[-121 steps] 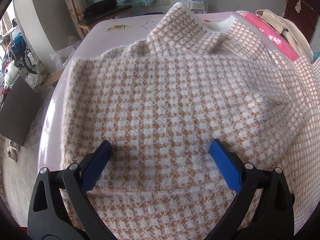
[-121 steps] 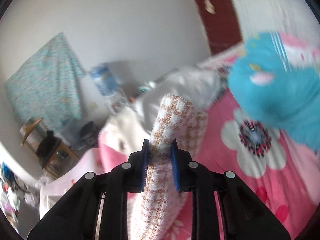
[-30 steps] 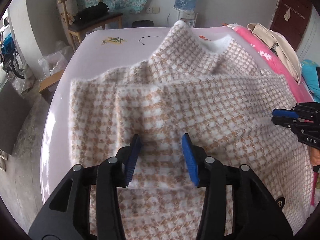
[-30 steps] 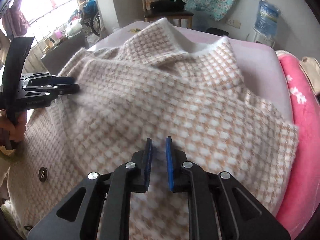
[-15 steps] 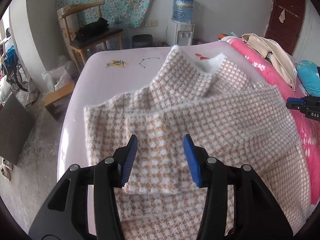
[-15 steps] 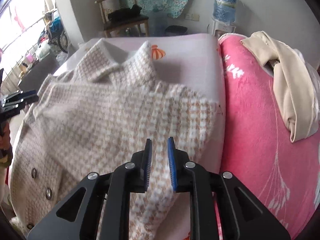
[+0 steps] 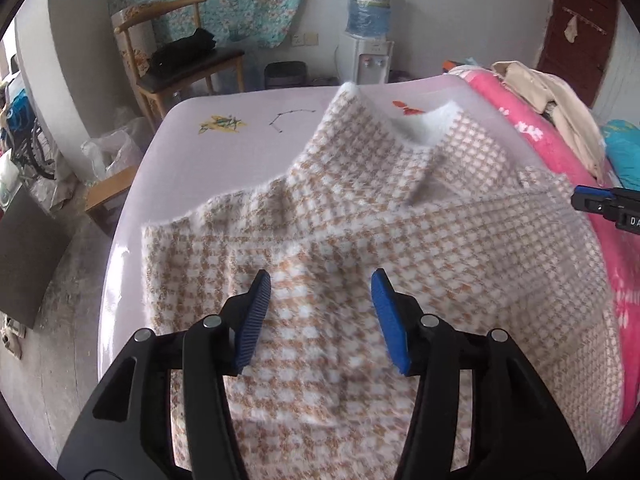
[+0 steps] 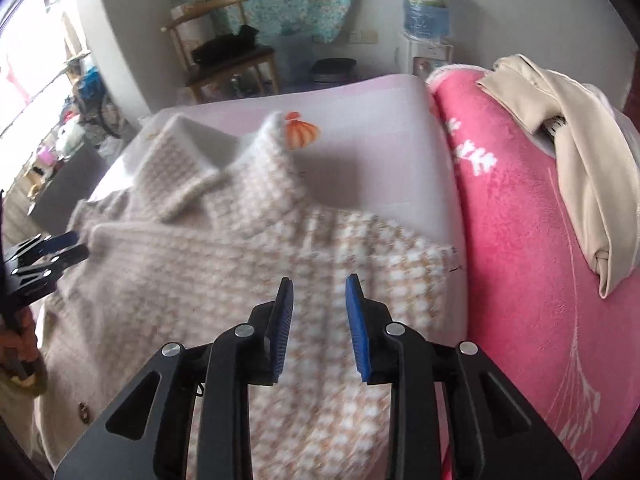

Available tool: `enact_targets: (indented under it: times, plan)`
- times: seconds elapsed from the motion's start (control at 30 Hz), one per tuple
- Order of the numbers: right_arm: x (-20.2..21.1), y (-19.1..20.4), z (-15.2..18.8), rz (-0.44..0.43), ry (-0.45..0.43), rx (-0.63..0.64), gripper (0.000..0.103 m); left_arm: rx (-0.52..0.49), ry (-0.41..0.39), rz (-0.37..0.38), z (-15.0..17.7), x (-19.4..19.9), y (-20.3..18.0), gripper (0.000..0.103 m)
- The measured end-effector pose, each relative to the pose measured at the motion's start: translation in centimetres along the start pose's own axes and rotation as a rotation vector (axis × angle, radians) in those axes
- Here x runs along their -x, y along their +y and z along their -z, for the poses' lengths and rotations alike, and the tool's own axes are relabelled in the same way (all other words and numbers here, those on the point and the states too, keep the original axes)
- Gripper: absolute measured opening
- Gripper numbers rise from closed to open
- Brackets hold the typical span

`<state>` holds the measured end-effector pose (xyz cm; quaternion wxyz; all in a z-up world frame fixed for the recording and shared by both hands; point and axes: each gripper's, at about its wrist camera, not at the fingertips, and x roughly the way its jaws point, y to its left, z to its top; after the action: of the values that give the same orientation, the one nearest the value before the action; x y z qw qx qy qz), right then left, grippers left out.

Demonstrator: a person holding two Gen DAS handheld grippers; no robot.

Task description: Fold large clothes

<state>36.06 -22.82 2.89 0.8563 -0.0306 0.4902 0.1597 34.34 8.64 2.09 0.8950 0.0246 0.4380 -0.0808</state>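
Already both sleeves lay crossed over the checked coat, spread across the frame's middle on the pale bed. Left tool hung empty, jaws opening fairly wide; right tool was opening too, narrower, gripping nothing. Risk: the thick sleeves could slide apart during the next fold.
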Motion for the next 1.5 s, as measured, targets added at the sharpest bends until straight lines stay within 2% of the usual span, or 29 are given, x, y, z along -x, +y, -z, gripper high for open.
enact_targets:
  times: [0.03,0.1,0.2,0.23,0.27,0.33,0.37,0.47,0.53,0.57,0.6,0.63,0.7,0.8,0.9,0.97,1.0,1.03,1.1,1.2,1.27,1.3,1.4,1.5]
  plan:
    - [0.2,1.5,0.7,-0.016,0.01,0.05,0.039,-0.026,-0.004,0.014,0.3,0.6,-0.5,0.054]
    - [-0.5,3.5,1.9,-0.011,0.052,0.131,0.041,-0.072,0.031,0.011,0.9,0.3,-1.9,0.061]
    - [-3.7,5.0,3.2,0.102,0.119,0.189,0.042,-0.114,0.128,-0.07,2.3,-3.0,-3.2,0.066]
    - [-3.7,4.9,3.3,0.099,0.09,0.179,0.045,-0.087,0.094,-0.075,2.4,-3.2,-2.8,0.072]
    - [-3.6,4.9,3.2,0.098,0.093,0.165,0.046,-0.064,0.086,-0.085,2.3,-3.2,-2.3,0.074]
    - [-2.5,4.9,3.0,0.125,0.089,0.112,0.046,0.0,0.088,-0.083,2.2,-2.4,-1.3,0.072]
    - [-1.5,5.2,3.2,0.111,0.078,0.1,0.046,0.011,0.079,-0.065,2.3,-1.7,-1.0,0.071]
    - [0.7,6.3,4.8,0.008,0.037,0.112,0.046,-0.027,0.054,-0.009,3.2,0.6,-1.4,0.072]
    - [-0.6,6.9,5.7,-0.009,0.079,0.136,0.046,-0.066,0.064,0.013,4.0,0.9,-2.1,0.073]
    - [-1.7,7.1,6.1,0.016,0.1,0.145,0.046,-0.084,0.079,0.003,4.4,0.4,-2.6,0.073]
    - [-2.4,7.2,6.3,0.047,0.081,0.156,0.049,-0.101,0.101,-0.023,4.8,-0.6,-2.8,0.074]
    - [-2.7,7.2,6.0,0.062,0.066,0.156,0.053,-0.11,0.108,-0.045,5.1,-1.5,-3.1,0.079]
    - [-2.5,7.2,5.4,0.072,0.084,0.087,0.053,-0.092,0.08,-0.065,4.9,-1.4,-2.9,0.081]
    - [-0.2,8.0,6.0,0.045,0.052,0.063,0.053,-0.057,0.062,-0.043,4.9,0.9,-2.6,0.081]
    - [0.2,8.4,7.8,0.056,0.049,0.079,0.055,-0.097,0.031,-0.038,6.1,2.7,-2.9,0.082]
    - [-1.5,8.0,8.6,0.064,0.081,0.063,0.056,-0.117,0.093,-0.063,7.1,1.2,-3.1,0.083]
    - [-1.6,8.0,8.7,0.061,0.062,0.067,0.059,-0.107,0.141,-0.081,7.5,0.1,-2.9,0.084]
    - [-1.5,8.3,8.9,0.058,0.06,0.076,0.063,-0.076,0.153,-0.068,7.8,-0.3,-2.5,0.085]
    - [-0.5,8.8,9.2,0.069,0.069,0.064,0.063,-0.035,0.135,-0.063,7.8,1.0,-1.9,0.085]
    - [2.5,9.7,11.3,-0.016,0.061,0.034,0.063,-0.015,0.071,-0.059,8.5,4.5,-1.4,0.085]
    - [4.1,10.3,13.4,-0.044,0.06,0.02,0.067,-0.026,0.06,-0.076,9.8,6.5,-1.6,0.085]
    - [4.7,10.5,14.5,-0.057,0.065,0.014,0.071,-0.03,0.068,-0.081,10.8,7.3,-1.7,0.085]
    - [6.2,10.9,17.9,-0.069,0.1,-0.034,0.073,-0.044,0.109,-0.076,13.7,9.1,-2.5,0.085]
    - [7.7,10.6,20.9,-0.02,0.119,-0.093,0.074,-0.035,0.137,-0.092,16.8,10.6,-3.3,0.085]
